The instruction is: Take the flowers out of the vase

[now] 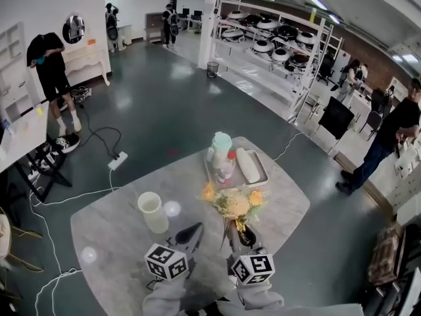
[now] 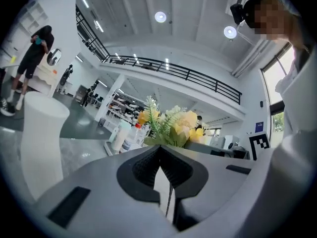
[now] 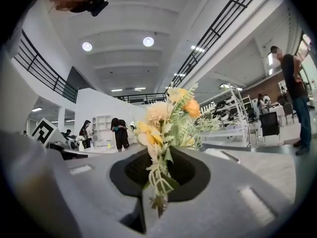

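Flowers (image 1: 237, 204) are being gripped by the stems in the closed right gripper (image 1: 247, 237), right of the vase (image 1: 152, 212); left gripper (image 1: 189, 233) is being held closed, empty.

Head view looks steeply down on the table (image 1: 118, 229) — both gripper views face level, close on the shared flowers (image 1: 237, 204).

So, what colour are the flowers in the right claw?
Yellow, orange and cream flowers with green leaves; clearest in the right gripper view.

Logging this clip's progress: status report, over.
Right gripper shut on flowers. Flowers out of vase, above table. Left gripper shut. Nothing in the way.
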